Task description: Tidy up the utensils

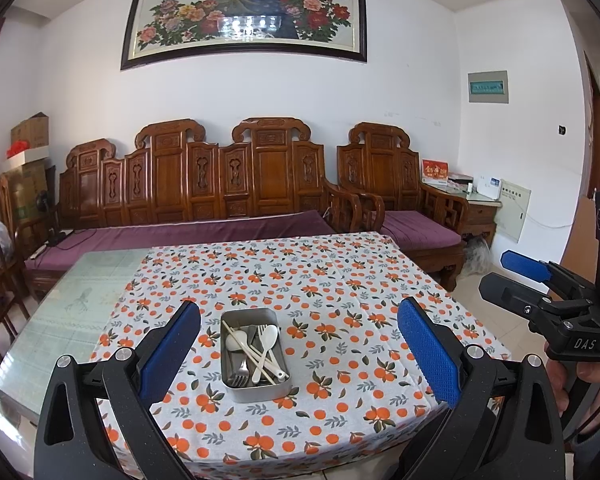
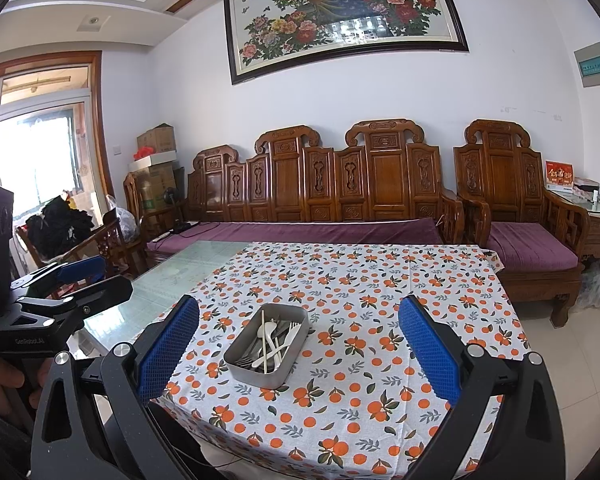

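A rectangular metal tin (image 1: 260, 391) stands on the orange-print tablecloth (image 1: 340, 280). It holds white plastic spoons (image 1: 269, 338), a pale chopstick (image 1: 244, 346) and metal forks (image 1: 240, 376), all jumbled. My left gripper (image 1: 298, 354) is open and empty, held above the near table edge, with the tin between its fingers in view. My right gripper (image 2: 298, 350) is open and empty too, to the right of the left one. The tin (image 2: 260, 372) shows in the right wrist view, with the utensils (image 2: 270, 346) in it.
The tablecloth covers the right part of a glass-topped table (image 1: 80, 300); the bare glass lies to the left. A carved wooden sofa (image 1: 220, 184) with purple cushions stands behind the table, and an armchair (image 1: 400, 200) to its right. The other gripper shows at each view's side edge.
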